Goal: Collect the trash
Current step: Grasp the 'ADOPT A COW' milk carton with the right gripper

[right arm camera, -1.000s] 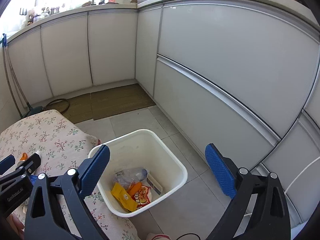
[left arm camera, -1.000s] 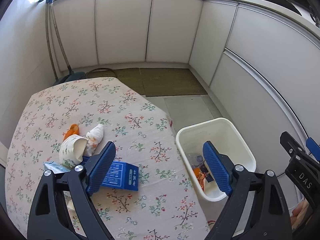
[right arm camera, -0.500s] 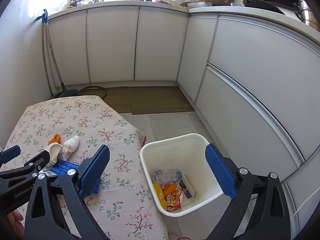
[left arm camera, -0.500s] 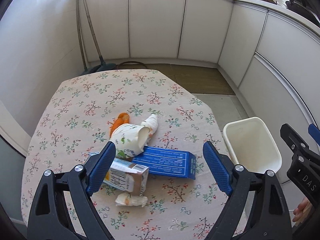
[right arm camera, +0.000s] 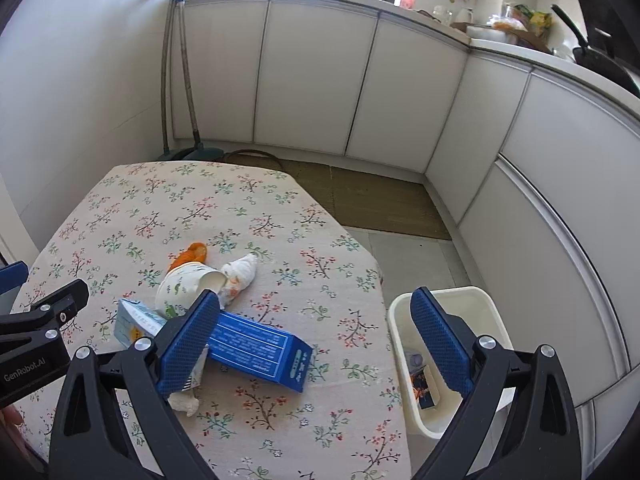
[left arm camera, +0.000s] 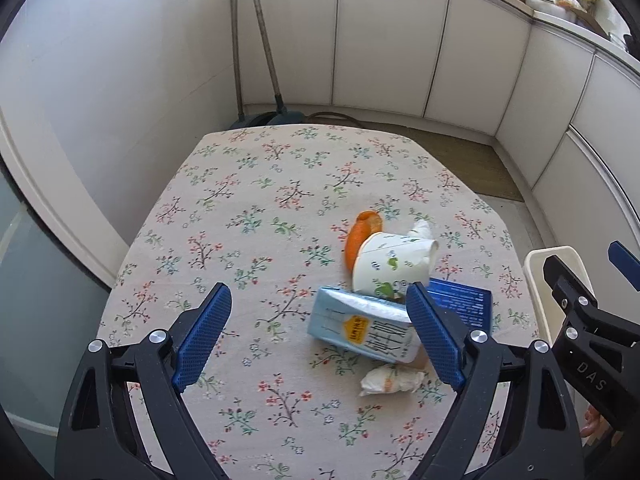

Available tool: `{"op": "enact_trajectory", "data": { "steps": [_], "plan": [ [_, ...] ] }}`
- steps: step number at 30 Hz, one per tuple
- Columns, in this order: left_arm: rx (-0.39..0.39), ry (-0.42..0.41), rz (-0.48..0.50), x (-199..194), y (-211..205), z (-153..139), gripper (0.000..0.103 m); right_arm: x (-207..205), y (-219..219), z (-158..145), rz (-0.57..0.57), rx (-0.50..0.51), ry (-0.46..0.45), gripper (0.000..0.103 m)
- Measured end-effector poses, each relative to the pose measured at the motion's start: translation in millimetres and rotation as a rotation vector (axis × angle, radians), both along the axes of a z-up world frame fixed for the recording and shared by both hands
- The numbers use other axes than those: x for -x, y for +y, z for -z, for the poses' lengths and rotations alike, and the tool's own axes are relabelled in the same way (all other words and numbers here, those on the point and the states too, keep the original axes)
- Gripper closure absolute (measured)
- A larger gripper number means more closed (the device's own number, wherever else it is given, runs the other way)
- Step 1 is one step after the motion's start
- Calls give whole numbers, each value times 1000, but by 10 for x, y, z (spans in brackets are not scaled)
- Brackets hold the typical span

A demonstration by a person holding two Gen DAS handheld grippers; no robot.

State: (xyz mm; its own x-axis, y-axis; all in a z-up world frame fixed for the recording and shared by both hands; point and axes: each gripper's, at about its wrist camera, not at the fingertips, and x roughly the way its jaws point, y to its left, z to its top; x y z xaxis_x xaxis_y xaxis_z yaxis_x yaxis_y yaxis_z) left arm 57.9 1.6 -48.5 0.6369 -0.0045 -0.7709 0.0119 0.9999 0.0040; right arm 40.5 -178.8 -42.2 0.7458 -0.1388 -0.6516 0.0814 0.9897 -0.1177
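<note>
A trash pile lies on the floral tablecloth [left arm camera: 248, 208]: a light blue carton [left arm camera: 360, 330], a tipped paper cup [left arm camera: 390, 266], orange peel [left arm camera: 360, 236], a dark blue box [left arm camera: 464, 306] and a crumpled tissue [left arm camera: 390, 380]. My left gripper [left arm camera: 318, 338] is open and empty, above the table just left of the pile. My right gripper [right arm camera: 324, 346] is open and empty, over the dark blue box [right arm camera: 260, 346] and the table's right edge. The white bin [right arm camera: 486, 300] stands on the floor to the right and holds some trash.
White kitchen cabinets [right arm camera: 320, 80] curve around the back and right. Broom handles [left arm camera: 256, 40] lean in the back left corner. A brown mat [right arm camera: 380, 204] lies on the floor beyond the table. A wall runs close along the table's left side.
Both grippers have swung left, from over the bin towards the table. The trash pile now sits between and in front of them. Both stayed open.
</note>
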Motion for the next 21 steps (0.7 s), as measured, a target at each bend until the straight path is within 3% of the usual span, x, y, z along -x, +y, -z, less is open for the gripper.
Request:
{"op": "enact_trajectory", "data": {
  "steps": [9, 13, 21],
  "plan": [
    [-11, 37, -67, 0, 484, 63, 18, -151, 476, 137, -111, 24, 48, 9],
    [-22, 60, -94, -7, 693, 112, 18, -222, 755, 262, -253, 28, 124, 9],
    [-11, 99, -167, -11, 1129, 167, 18, -301, 1496, 728, -517, 223, 268, 9]
  ]
}}
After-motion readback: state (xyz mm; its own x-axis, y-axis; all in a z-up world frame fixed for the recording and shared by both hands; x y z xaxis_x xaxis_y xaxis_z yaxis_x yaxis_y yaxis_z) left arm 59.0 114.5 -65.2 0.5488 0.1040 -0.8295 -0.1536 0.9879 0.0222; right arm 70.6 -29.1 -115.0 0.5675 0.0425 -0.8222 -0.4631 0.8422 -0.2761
